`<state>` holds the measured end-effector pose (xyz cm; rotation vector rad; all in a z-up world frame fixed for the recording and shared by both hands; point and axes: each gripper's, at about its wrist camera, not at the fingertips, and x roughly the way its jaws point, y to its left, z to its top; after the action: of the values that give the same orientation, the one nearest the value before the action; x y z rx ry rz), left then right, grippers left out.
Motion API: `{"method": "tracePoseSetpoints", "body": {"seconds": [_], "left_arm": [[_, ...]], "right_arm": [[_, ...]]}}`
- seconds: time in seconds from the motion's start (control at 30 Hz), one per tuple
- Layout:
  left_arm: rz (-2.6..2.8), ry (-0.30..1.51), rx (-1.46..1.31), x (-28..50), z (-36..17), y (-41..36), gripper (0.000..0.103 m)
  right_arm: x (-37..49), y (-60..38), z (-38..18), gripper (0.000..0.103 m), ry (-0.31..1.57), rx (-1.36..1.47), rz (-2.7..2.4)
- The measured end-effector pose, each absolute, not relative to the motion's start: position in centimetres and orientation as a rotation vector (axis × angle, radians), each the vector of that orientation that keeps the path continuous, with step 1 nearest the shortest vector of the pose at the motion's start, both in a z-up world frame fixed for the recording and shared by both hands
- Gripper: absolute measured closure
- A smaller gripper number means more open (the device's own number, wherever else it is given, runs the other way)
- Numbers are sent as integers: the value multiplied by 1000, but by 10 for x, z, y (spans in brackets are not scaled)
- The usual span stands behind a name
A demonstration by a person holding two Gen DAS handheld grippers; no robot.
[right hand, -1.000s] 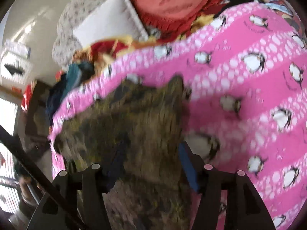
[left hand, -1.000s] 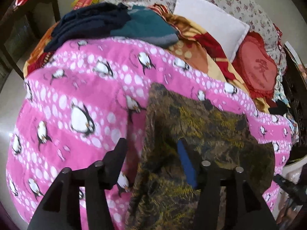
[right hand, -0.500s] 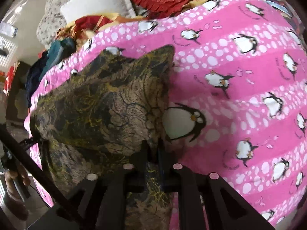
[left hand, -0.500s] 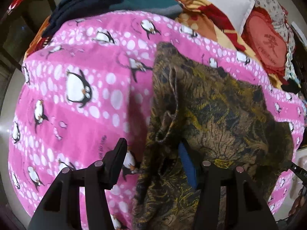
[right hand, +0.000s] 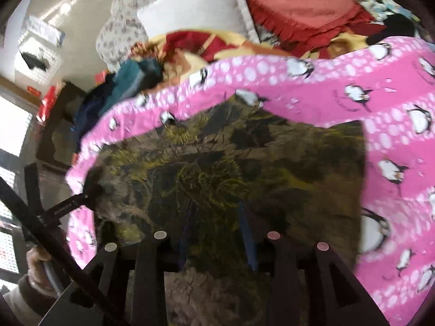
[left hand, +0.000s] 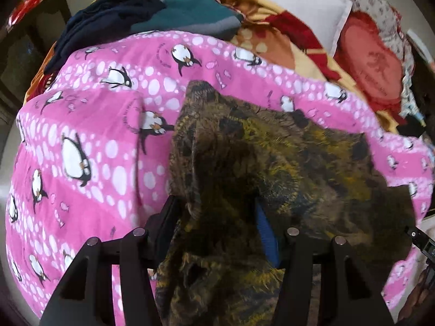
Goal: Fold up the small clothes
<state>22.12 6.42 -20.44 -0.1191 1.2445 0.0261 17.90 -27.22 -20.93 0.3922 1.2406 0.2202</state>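
Chinese character 爱 on red cushion [right hand: 304, 2]; blanket [left hand: 89, 125] lettering illegible.

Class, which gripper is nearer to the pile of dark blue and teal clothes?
Left. The left gripper is on the brown patterned garment's side toward the pile; the right gripper is at its far side.

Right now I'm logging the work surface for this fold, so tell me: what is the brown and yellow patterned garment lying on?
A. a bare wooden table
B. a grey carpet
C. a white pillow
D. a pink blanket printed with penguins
D: the brown and yellow patterned garment is spread on the pink blanket, whose penguins and white dots show around it in both wrist views.
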Motion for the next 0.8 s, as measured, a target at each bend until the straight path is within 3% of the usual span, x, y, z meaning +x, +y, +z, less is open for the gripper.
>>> {"method": "tracePoseSetpoints", "body": {"seconds": [0.1,0.33,0.4,0.43,0.57,0.8], "left_arm": [[49,1227,-98,225,-208,67,26],[19,1239,-174,206,-181,95,26],[-5,1234,-185,191,-170,103,26],[-17,1234,-191,180,-165,108,26],[-40,1260,-221,132,-153,126,26],[-75,1396,-198,54,-183,127,25]], "right_arm": [[187,-265,-228,66,1256,344,177],[169,-290,-201,66,1253,403,182],[143,-302,-189,49,1252,444,206],[129,-308,-185,46,1257,456,210],[73,-322,-186,45,1342,443,187],[-10,-339,-218,45,1478,555,133]]}}
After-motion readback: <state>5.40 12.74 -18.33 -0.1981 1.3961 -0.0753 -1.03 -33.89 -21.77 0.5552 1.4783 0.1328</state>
